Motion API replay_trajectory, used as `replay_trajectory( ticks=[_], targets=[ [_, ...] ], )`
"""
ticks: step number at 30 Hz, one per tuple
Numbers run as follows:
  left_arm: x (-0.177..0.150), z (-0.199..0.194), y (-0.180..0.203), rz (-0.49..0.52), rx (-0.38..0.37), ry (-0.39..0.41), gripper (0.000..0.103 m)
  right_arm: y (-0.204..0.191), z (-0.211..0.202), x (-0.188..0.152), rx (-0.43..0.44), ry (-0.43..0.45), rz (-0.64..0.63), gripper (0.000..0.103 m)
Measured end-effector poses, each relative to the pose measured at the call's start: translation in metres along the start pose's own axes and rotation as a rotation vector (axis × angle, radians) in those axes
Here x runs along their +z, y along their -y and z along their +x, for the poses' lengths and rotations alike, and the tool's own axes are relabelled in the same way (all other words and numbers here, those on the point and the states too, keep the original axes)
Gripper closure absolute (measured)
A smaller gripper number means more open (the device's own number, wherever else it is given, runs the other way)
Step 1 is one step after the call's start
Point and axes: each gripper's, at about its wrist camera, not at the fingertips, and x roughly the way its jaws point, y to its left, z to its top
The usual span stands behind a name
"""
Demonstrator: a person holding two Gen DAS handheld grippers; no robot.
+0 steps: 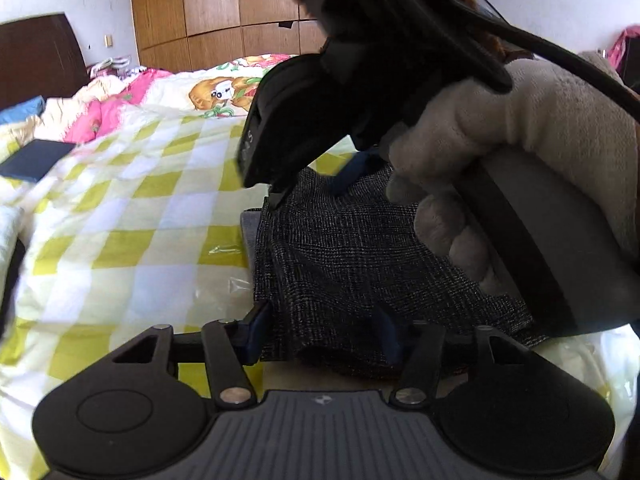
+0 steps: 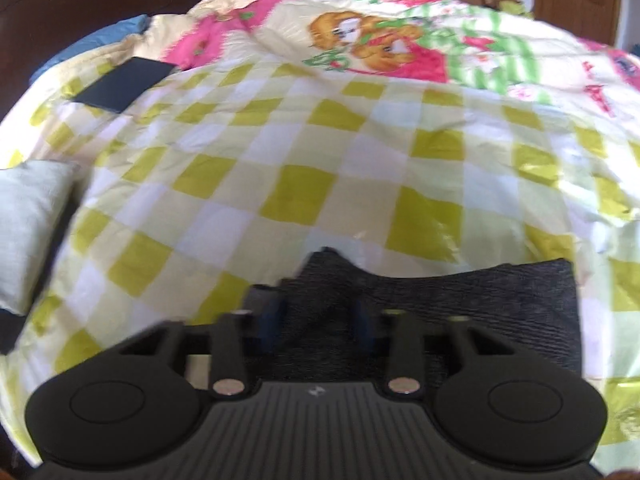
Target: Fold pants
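Left wrist: left gripper [image 1: 320,330] is about half open, fingers straddling the near edge of the dark tweed pants [image 1: 360,248] on the checked bedsheet [image 1: 120,220], likely pinning the fold; gloved hand [image 1: 520,160] angles the right gripper [image 1: 280,196] down onto the far edge

Right wrist: right gripper [image 2: 320,316], tilted steeply down, has cloth bunched between its fingers; the blur hides whether they're pinching it

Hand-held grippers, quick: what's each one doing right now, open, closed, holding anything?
Left hand-held gripper: open, fingers astride the pants edge, not clamped.
Right hand-held gripper: closed on the bunched pants.
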Motion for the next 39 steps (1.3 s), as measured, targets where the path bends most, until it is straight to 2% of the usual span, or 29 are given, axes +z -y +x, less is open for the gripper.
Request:
replay_trajectory(
  ticks=[2, 7, 9, 12, 14, 16, 17, 19, 21, 22, 26, 33, 37, 39],
  targets=[
    [-0.001, -0.005, -0.004, -0.017, -0.022, 0.013, 0.042, -0.007, -0.012, 0.001, -0.007, 0.017, -0.052, 0.094],
    [-0.002, -0.024, -0.016, -0.104, -0.099, 0.038, 0.057, -0.012, -0.038, -0.002, 0.043, 0.037, -0.049, 0.095],
    [-0.003, -0.037, -0.017, -0.108, -0.118, 0.061, 0.060, -0.024, -0.046, -0.004, 0.047, 0.056, -0.080, 0.095],
    [-0.010, -0.041, -0.015, -0.088, -0.113, 0.048, 0.060, -0.049, -0.037, -0.019, 0.017, 0.063, -0.213, 0.095],
    [-0.016, -0.031, -0.014, -0.082, -0.097, 0.003, 0.060, -0.060, -0.016, -0.028, 0.052, -0.011, -0.285, 0.095],
    [-0.018, -0.026, -0.015, -0.093, -0.097, -0.029, 0.058, -0.067, -0.001, -0.038, 0.053, -0.006, -0.333, 0.087],
    [-0.017, -0.027, -0.015, -0.091, -0.086, -0.025, 0.058, -0.067, 0.002, -0.038, 0.070, -0.012, -0.343, 0.084],
    [-0.015, -0.029, -0.017, -0.090, -0.077, -0.027, 0.054, -0.061, -0.004, -0.032, 0.154, -0.019, -0.293, 0.068],
    [-0.016, -0.033, -0.019, -0.096, -0.079, -0.034, 0.050, -0.054, -0.021, -0.028, 0.255, 0.000, -0.249, 0.071],
    [-0.017, -0.035, -0.019, -0.099, -0.077, -0.038, 0.048, -0.053, -0.030, -0.028, 0.260, 0.021, -0.248, 0.072],
    [-0.016, -0.044, -0.014, -0.090, -0.040, -0.037, 0.045, -0.044, -0.064, -0.038, 0.135, 0.101, -0.284, 0.071],
    [-0.008, -0.049, 0.005, -0.057, 0.043, -0.045, 0.038, 0.019, -0.101, -0.080, -0.064, 0.145, -0.123, 0.071],
    [0.001, -0.049, 0.015, -0.053, 0.074, -0.034, 0.019, 0.049, -0.116, -0.105, -0.115, 0.146, -0.017, 0.071],
    [0.005, -0.055, 0.023, -0.056, 0.078, -0.020, 0.014, 0.057, -0.124, -0.116, -0.144, 0.153, 0.016, 0.071]
  ],
)
